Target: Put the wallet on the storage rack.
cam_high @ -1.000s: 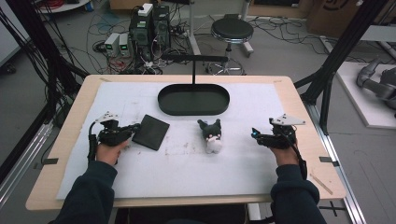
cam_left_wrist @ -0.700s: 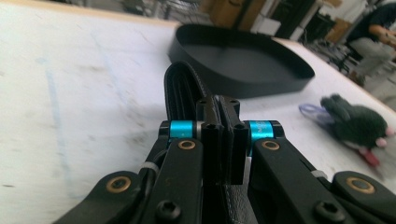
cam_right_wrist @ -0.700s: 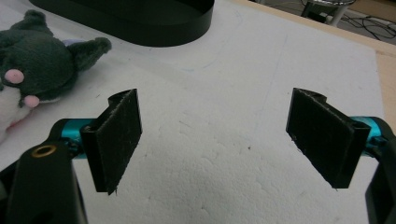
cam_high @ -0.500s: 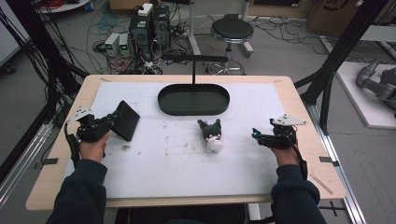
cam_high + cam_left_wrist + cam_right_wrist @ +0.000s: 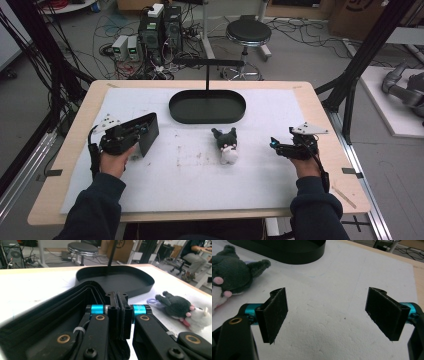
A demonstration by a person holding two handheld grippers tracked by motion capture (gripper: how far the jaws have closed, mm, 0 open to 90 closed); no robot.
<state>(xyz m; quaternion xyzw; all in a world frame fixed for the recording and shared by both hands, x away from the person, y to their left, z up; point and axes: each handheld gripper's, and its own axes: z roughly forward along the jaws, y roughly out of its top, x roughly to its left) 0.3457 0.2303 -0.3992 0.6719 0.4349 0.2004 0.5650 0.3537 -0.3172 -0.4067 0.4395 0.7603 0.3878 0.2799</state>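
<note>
Gripping a flat black case (image 5: 145, 136) by its edge, the left claw (image 5: 117, 312) has both jaws pressed tight on the thin rim, w/ the case's ribbed body spreading off to the left in the left gripper view. In the high view the left claw (image 5: 131, 136) holds that case tilted up on edge, lifted off the surface (image 5: 200, 180) at the left side, approx. level w/ the near rim of the tray. Person's left hand (image 5: 114, 159) sits under the claw body, dark sleeve running off the bottom edge.

Right claw (image 5: 329, 315) is wide open, nothing btwn the two black pads (image 5: 274, 315), just bare white surface below. In the high view the right claw (image 5: 280, 146) hovers low at the right side, pointing left toward the plush toy (image 5: 227, 145), but well apart from it.

Plush toy, dark grey w/ white front, lies on the surface btwn the two claws, nearer the middle, just in front of the tray. Black oval tray (image 5: 207, 106) sits at the far-centre of the white mat, w/ a thin black post rising behind it. Tray looks empty in the left gripper view.
</note>
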